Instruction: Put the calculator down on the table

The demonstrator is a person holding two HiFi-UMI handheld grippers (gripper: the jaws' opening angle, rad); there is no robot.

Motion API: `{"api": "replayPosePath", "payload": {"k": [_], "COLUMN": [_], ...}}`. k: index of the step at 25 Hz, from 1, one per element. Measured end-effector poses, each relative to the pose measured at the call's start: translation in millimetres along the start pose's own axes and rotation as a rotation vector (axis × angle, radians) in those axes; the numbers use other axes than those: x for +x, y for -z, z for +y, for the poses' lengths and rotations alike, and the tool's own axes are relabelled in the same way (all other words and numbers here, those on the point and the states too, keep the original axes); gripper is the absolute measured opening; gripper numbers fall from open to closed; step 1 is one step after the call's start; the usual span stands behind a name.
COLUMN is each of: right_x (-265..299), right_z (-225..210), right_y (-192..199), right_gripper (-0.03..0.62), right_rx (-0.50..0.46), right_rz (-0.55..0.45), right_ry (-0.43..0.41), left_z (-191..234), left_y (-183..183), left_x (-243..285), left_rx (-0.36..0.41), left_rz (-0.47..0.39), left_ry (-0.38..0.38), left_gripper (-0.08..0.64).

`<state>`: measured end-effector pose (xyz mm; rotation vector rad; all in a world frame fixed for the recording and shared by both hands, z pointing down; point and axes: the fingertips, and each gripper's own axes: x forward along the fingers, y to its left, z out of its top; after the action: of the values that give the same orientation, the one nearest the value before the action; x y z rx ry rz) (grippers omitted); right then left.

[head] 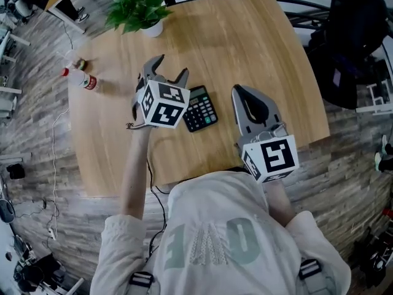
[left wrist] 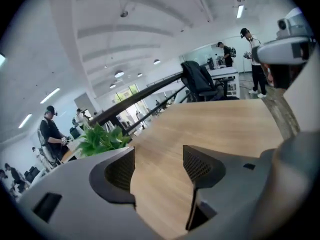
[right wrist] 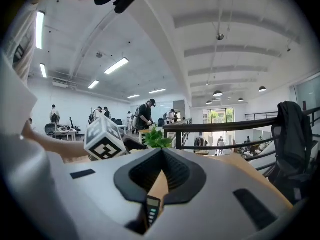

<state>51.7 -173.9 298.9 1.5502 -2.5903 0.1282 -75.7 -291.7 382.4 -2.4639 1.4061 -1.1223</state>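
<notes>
Wide-open left gripper above the table, calculator lying flat

Grips nothing: between the two ribbed pads, spread wide, only bare wood in the left gripper view. Hangs at the middle of the head view, pointing toward the top of the frame, with its marker cube overlapping the calculator's left edge. Just right of that cube, the dark calculator, keys up, resting on the wood between the two tools and seemingly touched by neither, though hard to judge from overhead. Lower right of centre, the right gripper, jaws closed tip to tip on nothing. Through the thin slit beneath them in the right gripper view, a sliver of calculator keys and tabletop. Near the table's far edge at upper left, a potted plant. Along the left edge, a small bottle with red on it, lying on its side. At upper right, off the table, a dark jacket draped over a chair
</notes>
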Motion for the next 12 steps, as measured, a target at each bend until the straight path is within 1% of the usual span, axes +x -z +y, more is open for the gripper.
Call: {"api": "replayPosePath", "payload": {"k": [1, 3, 5, 7, 9, 12], "right_x": [2, 7, 11, 15, 18, 27], "right_z": [-1, -3, -1, 2, 8, 19], "right_y": [-6, -18, -30, -40, -49, -62], "right_gripper": [0.017, 0.017, 0.017, 0.017, 0.017, 0.017], "right_rx": [-0.006, -0.010, -0.030, -0.055, -0.072, -0.068], "right_rz": [-0.013, -0.041, -0.073, -0.098, -0.117, -0.160], "right_ry": [0.002, 0.002, -0.012, -0.021, -0.027, -0.054], "left_z": [7, 24, 38, 48, 57, 70], "left_y": [-10, -33, -53, -69, -80, -90], "left_x": [-13, -42, -72, -100, -130, -174], "left_rx": [-0.009, -0.014, -0.033, -0.087, -0.151, -0.266], "left_rz": [-0.034, -0.118, -0.203, -0.288, -0.373, -0.483], "left_ry": [-0.045, -0.164, -0.266, -0.331, -0.378, -0.448], "left_gripper": [0.299, 0.298, 0.298, 0.298, 0.296, 0.283]}}
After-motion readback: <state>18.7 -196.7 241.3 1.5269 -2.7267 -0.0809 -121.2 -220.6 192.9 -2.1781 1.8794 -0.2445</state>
